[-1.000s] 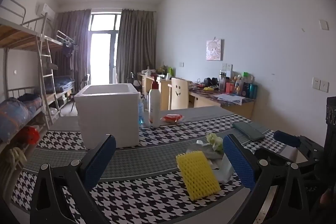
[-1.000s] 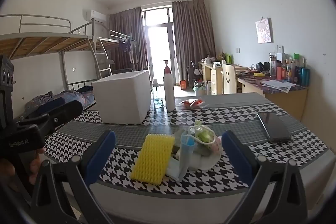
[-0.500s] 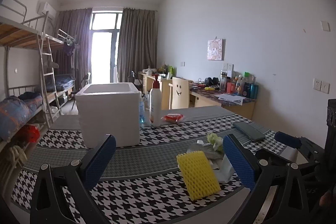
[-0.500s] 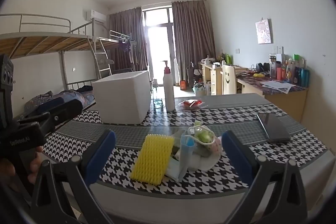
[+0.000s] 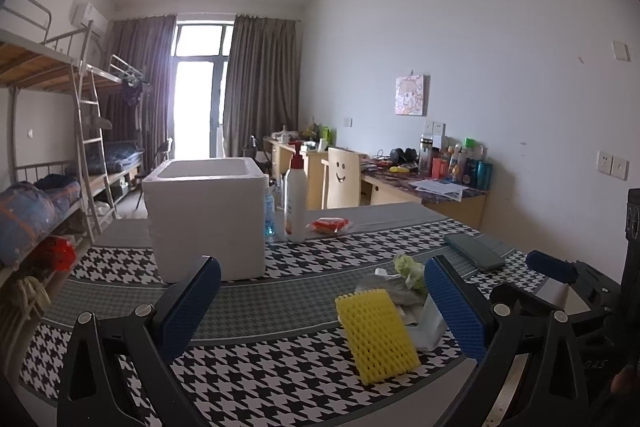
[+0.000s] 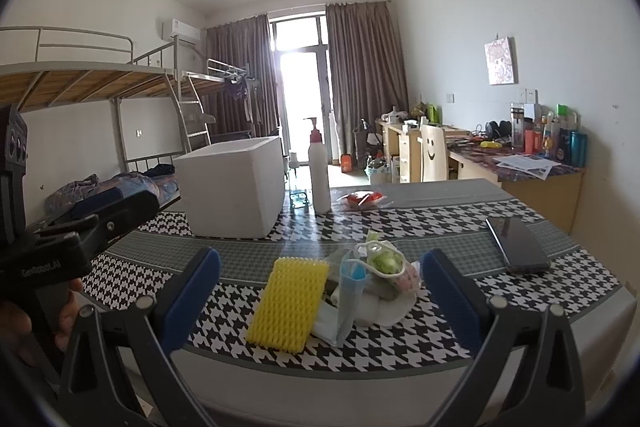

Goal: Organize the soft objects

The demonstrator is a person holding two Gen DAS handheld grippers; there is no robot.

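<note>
Right wrist view: the right tool [image 6: 320, 291] hangs spread wide and empty over the near edge of the table [image 6: 540, 227], its blue pads framing a small heap of soft things at lower centre of the frame. The yellow foam net [image 6: 289, 303] lies flat at the left of that heap, touching a blue face mask [image 6: 347, 291] that stands crumpled beside it, with a white mesh sleeve holding something green [image 6: 382, 259] just behind. The white foam box [image 6: 232, 187], open-topped, sits further back at centre left of the frame and looks like the likely place for them, though the task does not say so. In the left wrist view the left tool [image 5: 322, 301] is likewise released and holds nothing, with the same heap low and right of centre. A good first pick would be the yellow foam net, since it lies at the heap's edge: come down over its short width, close gently so the foam does not squash out, and lift straight up so the mask is not dragged along. The pump bottle [image 6: 320, 171] beside the box is tall and could tip if brushed.
</note>
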